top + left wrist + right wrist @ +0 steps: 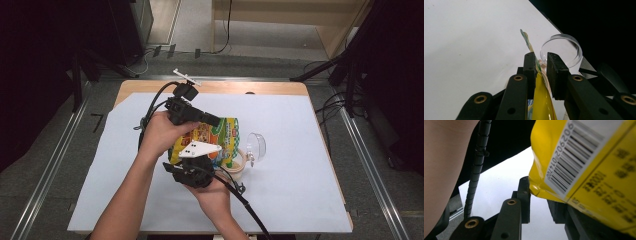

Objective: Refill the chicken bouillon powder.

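Black jaws are rising from the bottom of the left gripper view, and they belong to the left gripper (540, 63). They are pinching the thin top edge of a yellow snack bag (541, 100), which is running up between them from the bottom middle of the frame. A little strip of the bag is sticking out past the jaws (it is green and striped). Just behind the jaws, in the upper right of the frame, a clear plastic cup (561, 50) is lying on its side on the white sheet (469, 37).

Seen from the right gripper view, the same bag is filling the upper right of the frame, with its barcode showing. Its yellow corner is sitting between the jaws of the right gripper (537, 195). One jaw is touching it, but the other jaw is hidden behind the bag, so I cannot tell if this claw is really squeezing.

From the high view, the bag is hanging in the middle of the frame, above the sheet, between the two hands. The left hand (162, 132) is holding its gripper at the bag's upper edge. The right hand (212, 192) is holding its gripper at the bag's lower edge. A ring of tan tape (239, 165) is lying just right of the bag, and the cup is next to it. The wooden table (220, 86) is peeking out past the sheet at the top.
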